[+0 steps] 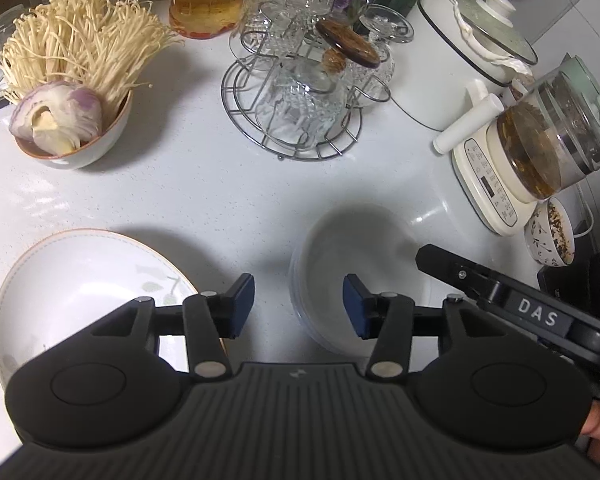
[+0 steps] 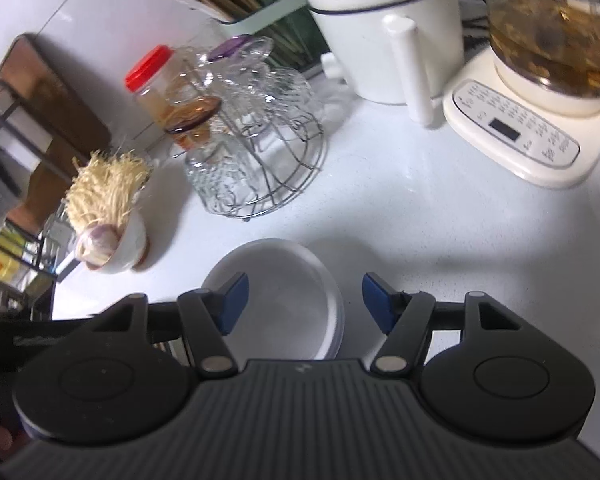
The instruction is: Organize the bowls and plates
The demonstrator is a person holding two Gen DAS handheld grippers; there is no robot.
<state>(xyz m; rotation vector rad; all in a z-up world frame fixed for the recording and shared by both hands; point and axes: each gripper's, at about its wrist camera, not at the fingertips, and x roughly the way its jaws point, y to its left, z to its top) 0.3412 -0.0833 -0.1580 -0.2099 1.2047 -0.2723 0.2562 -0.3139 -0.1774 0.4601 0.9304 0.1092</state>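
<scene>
A stack of white plates point(image 1: 352, 264) sits on the white counter just ahead of my left gripper point(image 1: 299, 306), which is open and empty above the counter. A large oval plate with a leaf pattern point(image 1: 80, 284) lies to its left, partly under the left finger. In the right wrist view the same white plate stack point(image 2: 284, 292) lies between and below the open, empty fingers of my right gripper point(image 2: 304, 304). The right gripper's finger point(image 1: 460, 270) shows at the stack's right side. A bowl of enoki mushrooms and onion point(image 1: 68, 136) stands at far left.
A wire rack with glass cups point(image 1: 296, 96) stands at the back middle. A white pot point(image 1: 460, 60), a glass kettle on its cream base point(image 1: 540, 148) and a small patterned bowl point(image 1: 550, 236) stand on the right. A red-lidded jar point(image 2: 160, 92) stands behind the rack.
</scene>
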